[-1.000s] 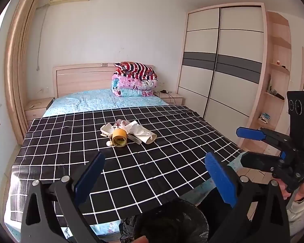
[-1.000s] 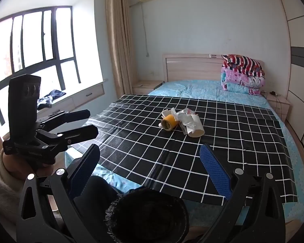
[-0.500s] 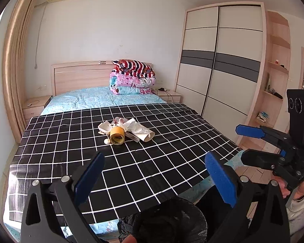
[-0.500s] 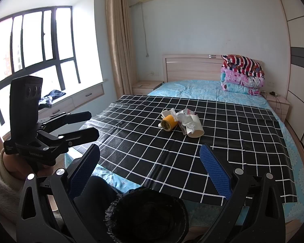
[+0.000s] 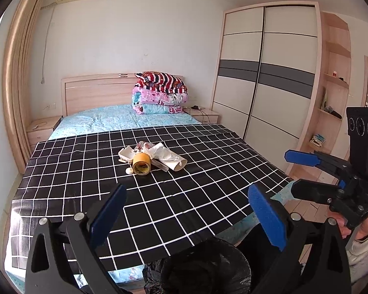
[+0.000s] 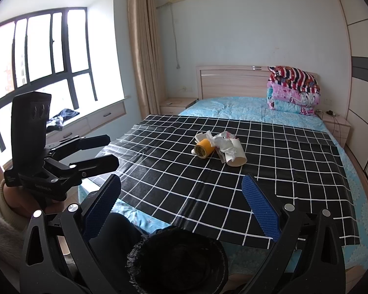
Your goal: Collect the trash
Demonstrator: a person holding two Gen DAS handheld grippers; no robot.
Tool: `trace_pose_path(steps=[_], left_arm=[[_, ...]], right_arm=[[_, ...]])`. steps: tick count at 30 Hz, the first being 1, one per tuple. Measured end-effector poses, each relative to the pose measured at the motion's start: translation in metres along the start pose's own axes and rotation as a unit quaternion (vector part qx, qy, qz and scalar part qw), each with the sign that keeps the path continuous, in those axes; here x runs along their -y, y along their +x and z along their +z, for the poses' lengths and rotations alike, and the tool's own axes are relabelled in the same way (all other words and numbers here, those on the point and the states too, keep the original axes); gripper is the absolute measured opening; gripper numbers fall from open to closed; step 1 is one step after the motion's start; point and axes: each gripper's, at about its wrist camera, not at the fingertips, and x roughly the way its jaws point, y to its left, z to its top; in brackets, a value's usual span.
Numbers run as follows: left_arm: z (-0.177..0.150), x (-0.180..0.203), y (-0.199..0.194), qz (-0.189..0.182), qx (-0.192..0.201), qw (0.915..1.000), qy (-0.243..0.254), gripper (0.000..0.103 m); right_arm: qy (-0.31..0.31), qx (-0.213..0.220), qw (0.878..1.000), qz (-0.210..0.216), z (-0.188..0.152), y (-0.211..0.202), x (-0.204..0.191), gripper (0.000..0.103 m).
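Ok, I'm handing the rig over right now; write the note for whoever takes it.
Left gripper: open, empty, held above the near edge of the bed.
Right gripper: open, empty, level beside it.
Trash pile in the middle of the black checked sheet: yellow tape roll, crumpled tissue, paper tube, white packaging, small white cap.
Black-lined bin stands at the foot of the bed, below both grippers.
Done: nothing picked up yet.
Left: carry every piece into the bin.

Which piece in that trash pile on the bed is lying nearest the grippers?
The yellow tape roll, at the pile's front edge, ahead of the crumpled tissue and paper cup. A small white cap lies beside it.
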Motion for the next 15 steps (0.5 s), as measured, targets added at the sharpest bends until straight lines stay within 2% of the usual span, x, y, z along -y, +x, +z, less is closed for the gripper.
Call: trace_pose_path(steps=[15], left_arm=[[0.0031,-0.0005,-0.0033,0.0,0.003,1.0,-0.001,0.096]], right_arm=[[0.0,0.0,1.0,0.0,0.0002,-0.0004,0.0001,0.1]])
